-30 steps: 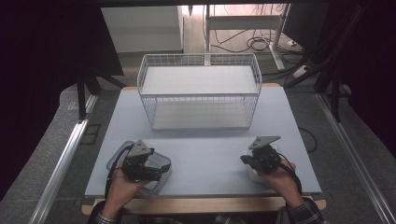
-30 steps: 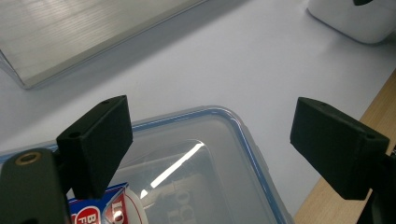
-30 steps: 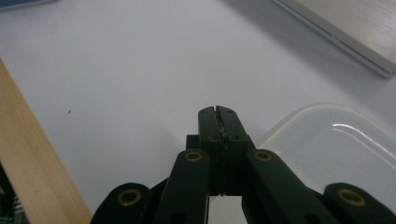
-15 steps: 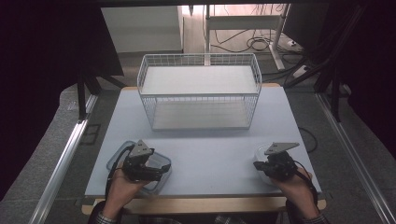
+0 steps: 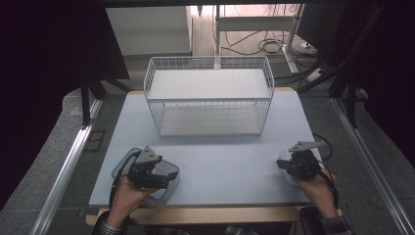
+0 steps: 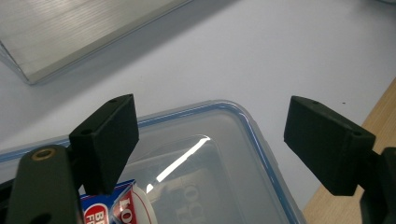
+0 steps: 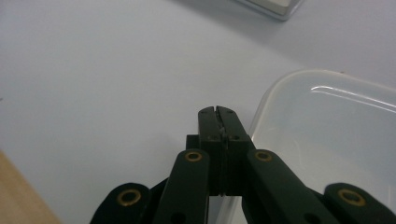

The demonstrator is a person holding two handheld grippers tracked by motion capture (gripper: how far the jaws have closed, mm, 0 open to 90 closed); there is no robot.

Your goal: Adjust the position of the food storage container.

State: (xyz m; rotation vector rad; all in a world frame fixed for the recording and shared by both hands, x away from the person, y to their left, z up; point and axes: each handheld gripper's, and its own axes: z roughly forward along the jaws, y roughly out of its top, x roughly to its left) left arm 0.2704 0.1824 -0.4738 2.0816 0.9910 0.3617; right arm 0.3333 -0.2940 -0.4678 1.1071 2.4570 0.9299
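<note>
High view: the left tool (image 5: 166, 177) hovers over a clear lidded box (image 5: 169, 188) at the near left corner of the pale desk (image 5: 220, 156), while the right tool (image 5: 282, 164) sits at the near right, over a clear open container (image 5: 285, 157). A white wire basket (image 5: 210, 98) stands at the far side, well apart from both.

Left gripper view: the left tool's (image 6: 210, 140) jaws stand wide apart and have just been closing a little; the lidded box's (image 6: 224, 154) blue-trimmed corner lies below and between them, with no pad pressing on it. A red-and-blue printed packet (image 6: 119, 205) shows through the lid.

Right gripper view: the right tool's (image 7: 218, 112) jaws are pressed together, their tip just beside the rounded rim of the open container (image 7: 327, 135), which lies to their right. Whether a thin edge is pinched between them I cannot tell.
</note>
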